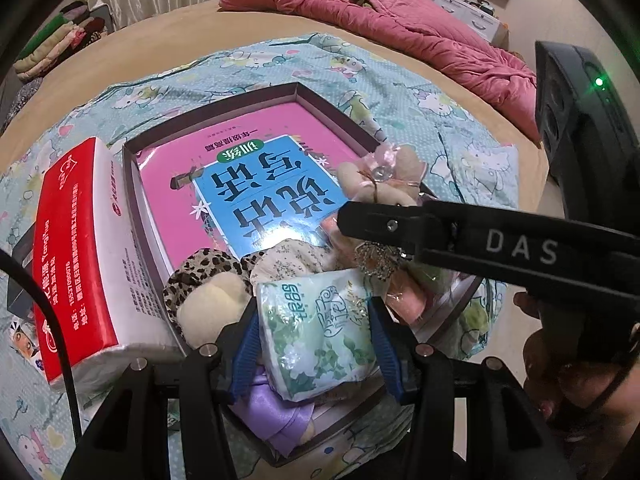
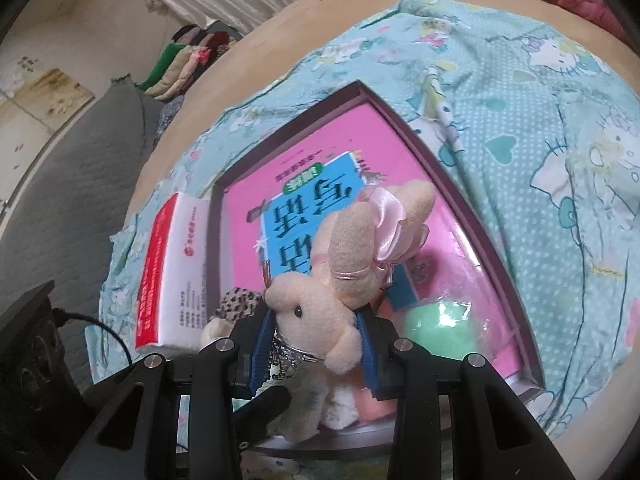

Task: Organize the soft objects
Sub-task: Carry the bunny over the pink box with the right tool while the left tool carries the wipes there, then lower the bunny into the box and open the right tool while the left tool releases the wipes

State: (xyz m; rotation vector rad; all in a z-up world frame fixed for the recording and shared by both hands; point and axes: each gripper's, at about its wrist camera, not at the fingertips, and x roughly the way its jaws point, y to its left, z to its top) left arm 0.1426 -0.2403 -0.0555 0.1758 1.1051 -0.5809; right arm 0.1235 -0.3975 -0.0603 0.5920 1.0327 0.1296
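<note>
My left gripper (image 1: 316, 344) clamps a tissue pack (image 1: 320, 332) over the box (image 1: 248, 92); my right gripper (image 2: 316, 344) pinches a plush rabbit (image 2: 320, 304), the pink book (image 2: 440, 248) just ahead

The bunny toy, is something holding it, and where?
Yes. The right tongs pinch the bunny toy at its head and neck, ears pointing away. The left tongs squeeze a tissue pack by its sides.

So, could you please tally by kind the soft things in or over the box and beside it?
Plush toys: 2, the pink rabbit and the leopard-eared toy
Tissue packs: 2, the green pack and the red-and-white pack
Total: 4
</note>
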